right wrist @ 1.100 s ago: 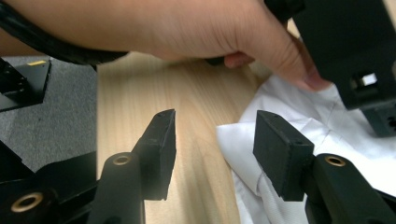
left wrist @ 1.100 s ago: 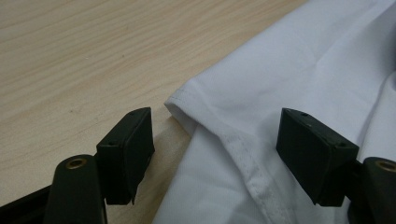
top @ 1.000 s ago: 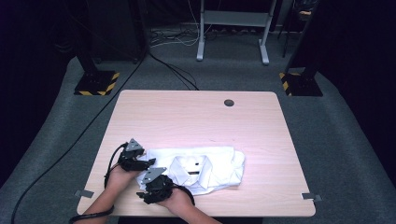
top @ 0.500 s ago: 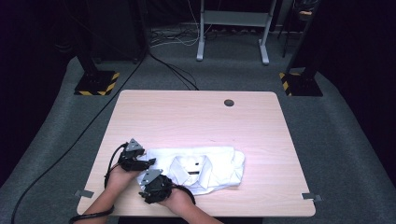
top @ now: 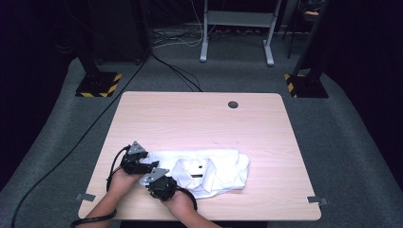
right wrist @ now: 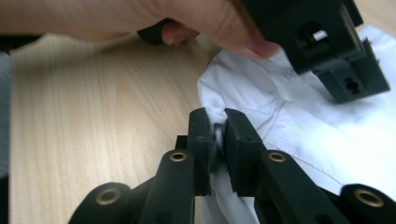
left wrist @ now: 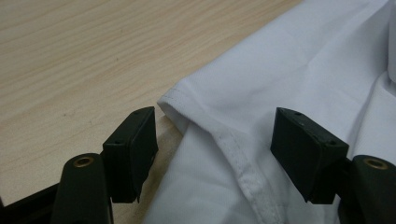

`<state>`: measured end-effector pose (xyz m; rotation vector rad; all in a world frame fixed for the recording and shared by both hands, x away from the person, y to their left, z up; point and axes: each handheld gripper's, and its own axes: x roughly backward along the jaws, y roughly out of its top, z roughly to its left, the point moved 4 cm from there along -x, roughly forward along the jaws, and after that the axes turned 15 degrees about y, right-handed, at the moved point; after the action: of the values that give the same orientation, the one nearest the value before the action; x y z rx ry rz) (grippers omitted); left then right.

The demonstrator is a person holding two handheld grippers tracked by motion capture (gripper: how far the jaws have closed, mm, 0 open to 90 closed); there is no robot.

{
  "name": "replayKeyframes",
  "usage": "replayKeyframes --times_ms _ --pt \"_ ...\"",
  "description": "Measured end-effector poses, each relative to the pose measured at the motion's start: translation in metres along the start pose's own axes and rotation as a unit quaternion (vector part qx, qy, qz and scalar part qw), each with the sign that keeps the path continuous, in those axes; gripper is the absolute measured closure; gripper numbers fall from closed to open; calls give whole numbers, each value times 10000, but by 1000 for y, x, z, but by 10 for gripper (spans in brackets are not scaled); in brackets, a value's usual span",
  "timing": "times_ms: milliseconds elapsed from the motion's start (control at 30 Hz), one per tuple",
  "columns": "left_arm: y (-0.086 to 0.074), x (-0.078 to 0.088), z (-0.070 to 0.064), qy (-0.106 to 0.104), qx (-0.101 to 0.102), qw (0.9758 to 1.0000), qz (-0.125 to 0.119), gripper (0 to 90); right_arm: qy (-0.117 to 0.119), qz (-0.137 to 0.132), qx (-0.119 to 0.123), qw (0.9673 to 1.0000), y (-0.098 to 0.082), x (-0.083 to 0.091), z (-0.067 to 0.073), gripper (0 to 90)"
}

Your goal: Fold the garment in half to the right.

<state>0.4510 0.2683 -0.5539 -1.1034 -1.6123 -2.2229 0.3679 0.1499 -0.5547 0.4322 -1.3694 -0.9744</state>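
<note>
My right gripper (right wrist: 217, 128) has just closed on a hem fold of the folded white cotton shirt (top: 209, 170) at the near-left of the pale wooden table (top: 199, 118). My left gripper (left wrist: 215, 140) stands wide, straddling 1 seam. Next, I judge: clamp left, then lift.

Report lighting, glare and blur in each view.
High view: table lit, surroundings dark, white shirt nearly washed out. Left gripper view: sharp, evenly lit. Right gripper view: hand at the top blurred, shirt bright.
</note>
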Motion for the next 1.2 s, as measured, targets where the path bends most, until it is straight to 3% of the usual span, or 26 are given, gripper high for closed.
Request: replayKeyframes --times_ms 100,233,367,567,767,867,1033,1200 --pt "0 0 1 -70 89 9999 -14 338 126 -86 -166 9997 -1 1 -3 829" --pt "1 -1 7 -59 332 9994 -45 364 144 -88 -56 9998 -2 2 -1 832" --pt "1 -2 8 -8 292 9995 -72 395 114 -55 86 9999 -3 1 4 832" --pt "4 -4 3 -11 202 9997 -115 495 121 -36 86 9999 -3 1 5 832" --pt "5 -5 5 -80 205 9997 -136 532 125 -26 96 9999 -3 1 5 833" --pt "5 -4 7 5 156 9997 -189 597 126 -26 108 9999 -3 1 5 832" --pt "5 -5 4 -40 40 9998 -198 691 131 -21 111 9999 -3 1 5 832" --pt "5 -5 4 -156 163 9995 -208 754 114 -35 114 9999 -3 1 5 832"
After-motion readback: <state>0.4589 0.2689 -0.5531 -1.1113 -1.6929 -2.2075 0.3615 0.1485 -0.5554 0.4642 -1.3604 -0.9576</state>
